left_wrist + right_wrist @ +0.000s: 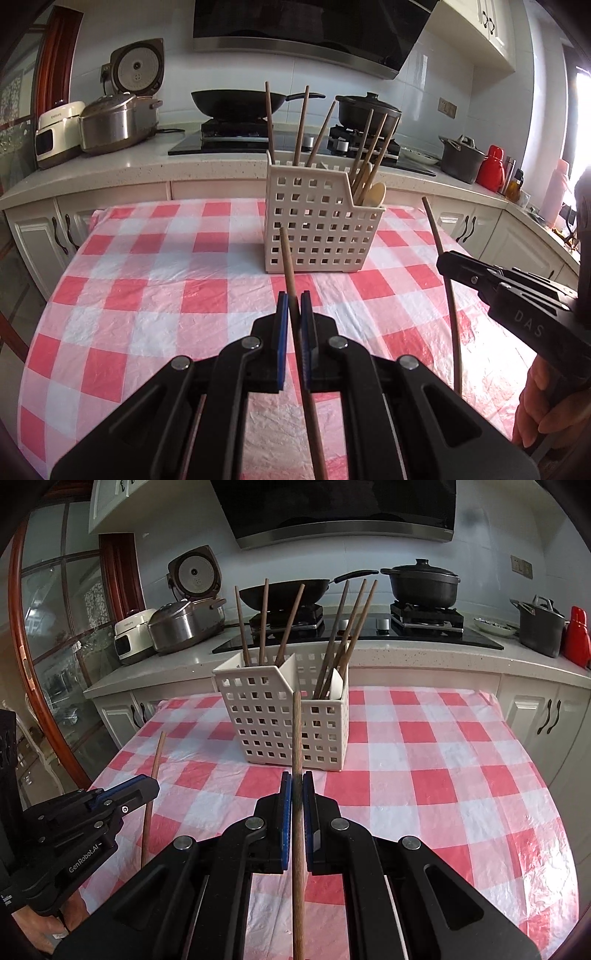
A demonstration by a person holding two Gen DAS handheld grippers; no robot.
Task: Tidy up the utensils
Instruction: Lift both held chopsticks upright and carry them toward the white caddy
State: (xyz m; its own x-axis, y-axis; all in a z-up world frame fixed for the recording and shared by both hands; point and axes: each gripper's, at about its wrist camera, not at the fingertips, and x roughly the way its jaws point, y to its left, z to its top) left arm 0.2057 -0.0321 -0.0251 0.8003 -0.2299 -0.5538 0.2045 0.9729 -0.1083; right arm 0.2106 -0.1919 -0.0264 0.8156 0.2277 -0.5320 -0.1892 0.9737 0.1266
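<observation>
A white perforated utensil caddy (314, 229) (284, 720) stands on the checked table, two compartments holding several brown chopsticks (301, 125) (263, 620) and a pale wooden spoon (376, 194). My left gripper (294, 299) is shut on a brown chopstick (288, 258), held upright in front of the caddy; it also shows at the left of the right wrist view (146, 792). My right gripper (296, 779) is shut on another brown chopstick (296, 731), just before the caddy; it shows at the right of the left wrist view (443, 260) with its chopstick (432, 225).
The red-and-white checked tablecloth (166, 295) (424, 775) covers the table. Behind it runs a counter with a wok (236, 101), a black pot (423, 581), rice cookers (118, 122), a red flask (491, 168) and a grey pot (541, 627).
</observation>
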